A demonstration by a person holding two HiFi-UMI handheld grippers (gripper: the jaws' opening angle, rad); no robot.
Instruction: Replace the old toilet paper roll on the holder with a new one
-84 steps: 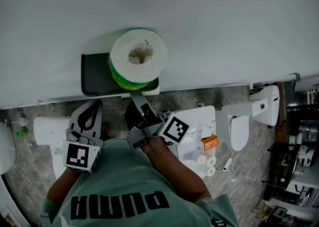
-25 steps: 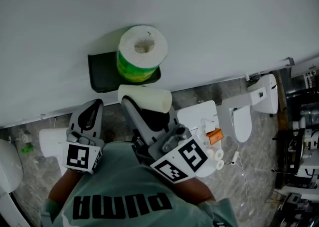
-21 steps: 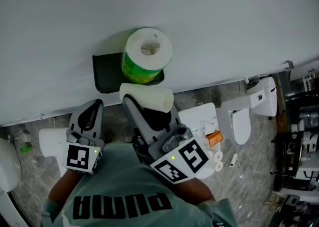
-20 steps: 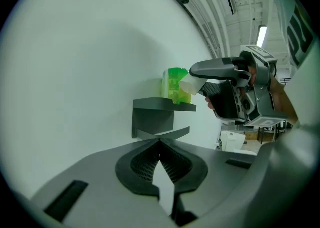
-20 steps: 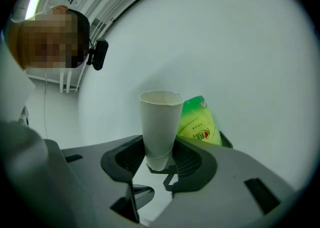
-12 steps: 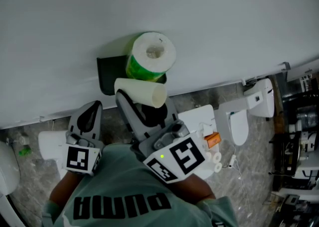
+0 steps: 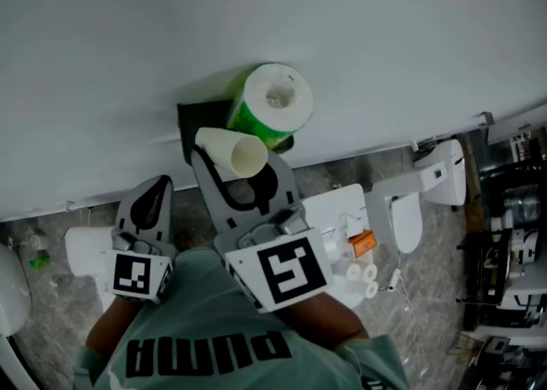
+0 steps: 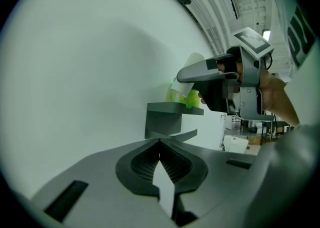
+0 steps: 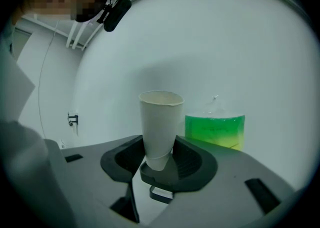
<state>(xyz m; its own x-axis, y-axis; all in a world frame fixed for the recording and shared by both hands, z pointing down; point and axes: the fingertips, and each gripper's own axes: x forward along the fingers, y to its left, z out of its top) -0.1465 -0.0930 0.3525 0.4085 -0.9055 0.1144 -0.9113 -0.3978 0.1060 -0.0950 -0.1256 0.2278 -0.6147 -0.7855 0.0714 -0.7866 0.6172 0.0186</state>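
right gripper (image 7: 235, 166): jaws clamp tube (image 7: 224, 144), just rolled end-on at centre frame | left gripper (image 7: 152, 196): jaws closed, empty | tube off holder (image 7: 192, 119); green roll (image 7: 273, 106) likely goes on next

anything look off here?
The empty cardboard tube in the right tool is pinched narrow at its gripped end. The green-wrapped roll stands on end atop the holder, not hung.
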